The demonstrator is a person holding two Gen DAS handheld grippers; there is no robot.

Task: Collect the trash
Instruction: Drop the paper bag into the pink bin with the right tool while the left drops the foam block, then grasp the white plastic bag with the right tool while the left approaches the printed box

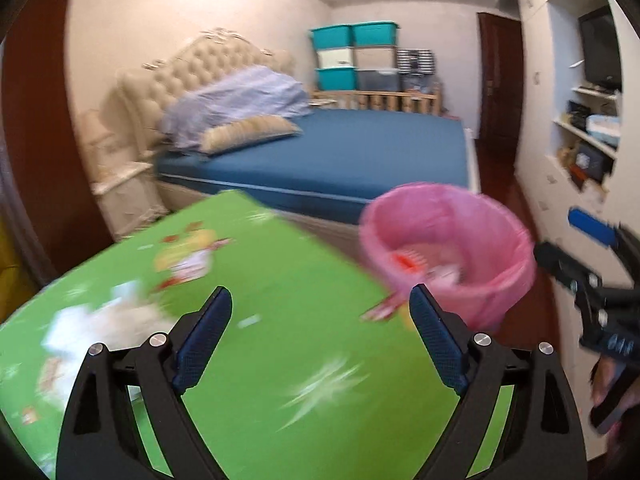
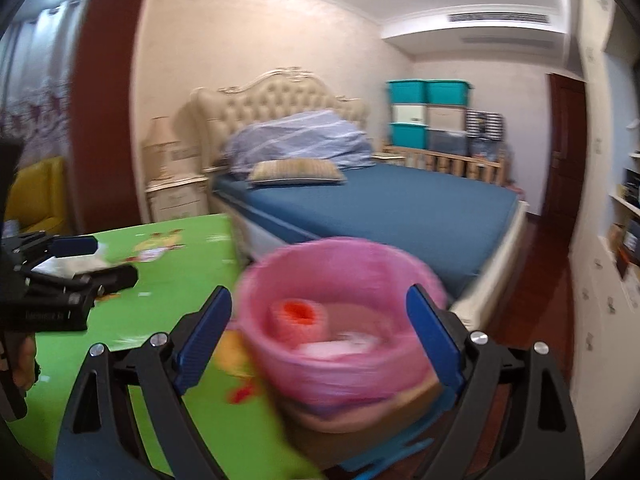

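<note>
A green worktop (image 1: 280,280) with cartoon prints is filling the lower left of both views, and a bin lined with a pink bag (image 1: 448,248) is sitting just off its right edge. A bed with a blue sheet (image 1: 340,160) is lying behind them, a striped pillow (image 1: 248,132) and a bundled quilt (image 1: 240,100) resting near its padded headboard. Teal storage boxes (image 1: 352,56) are standing stacked against the far wall.

The left wrist view is showing blurred white paper scraps (image 1: 104,316) lying on the worktop to the left of the left gripper (image 1: 320,340), a yellow and white wrapper (image 1: 188,260) further back, and a small reddish wrapper (image 1: 380,312) at the worktop edge touching the bin. The right wrist view is looking down into the bin (image 2: 340,320), where an orange-red item (image 2: 296,312) and pale litter are lying; it is also showing a bedside lamp (image 2: 160,144) and a yellow chair (image 2: 36,192).

The left gripper is gaping wide above the worktop, holding nothing. The right gripper (image 2: 320,340) is likewise spread wide, hovering with its fingers framing the bin, gripping nothing.
</note>
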